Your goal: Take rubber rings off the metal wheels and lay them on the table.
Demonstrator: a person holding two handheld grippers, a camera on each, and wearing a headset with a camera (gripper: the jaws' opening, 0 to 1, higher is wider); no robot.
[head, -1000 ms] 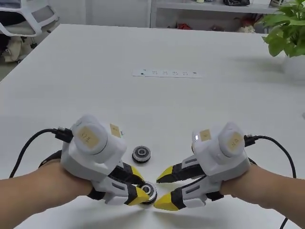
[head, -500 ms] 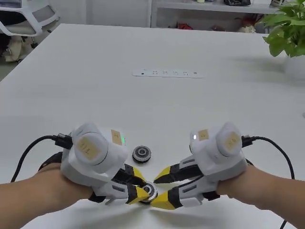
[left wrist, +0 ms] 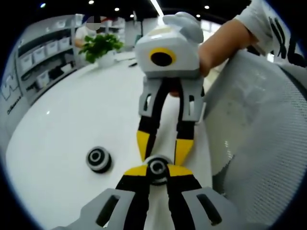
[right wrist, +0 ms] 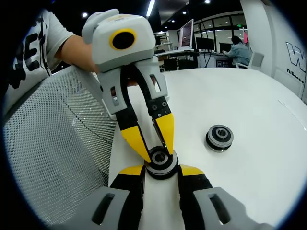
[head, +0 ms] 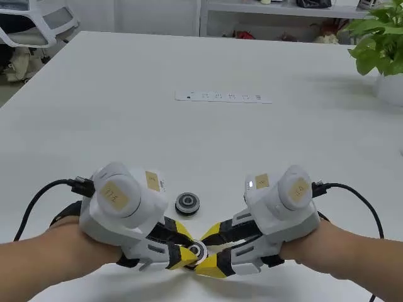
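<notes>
The left hand-held gripper is clamped on a small round metal wheel low over the white bench, close to the person's edge. In the left gripper view its 2 yellow tips press the wheel from opposite sides. The wheel has a pale metal hub with a dark centre hole, and a black rubber ring sits around its rim.

The right hand-held gripper meets it nose to nose. Its 2 yellow wedge-shaped tips sit against the sides of the same wheel. I cannot tell whether they pinch it or only rest there, because the 4 tips crowd together and hide the contact. The wheel's lower half is covered by the jaws in both gripper views.

A 2nd wheel lies flat on the bench just beyond the grippers, apart from them. It has the same round shape, a dark outer band and a shiny hub.

Both grippers have smooth grey-white plastic bodies, black jaw arms and matte yellow tips. A black cable curves away from the left one.

Further back a flat white power strip lies on the bench, its sockets too small to count. A leafy green plant is cut off at the far right corner. A grey mesh chair back stands beside the person.
</notes>
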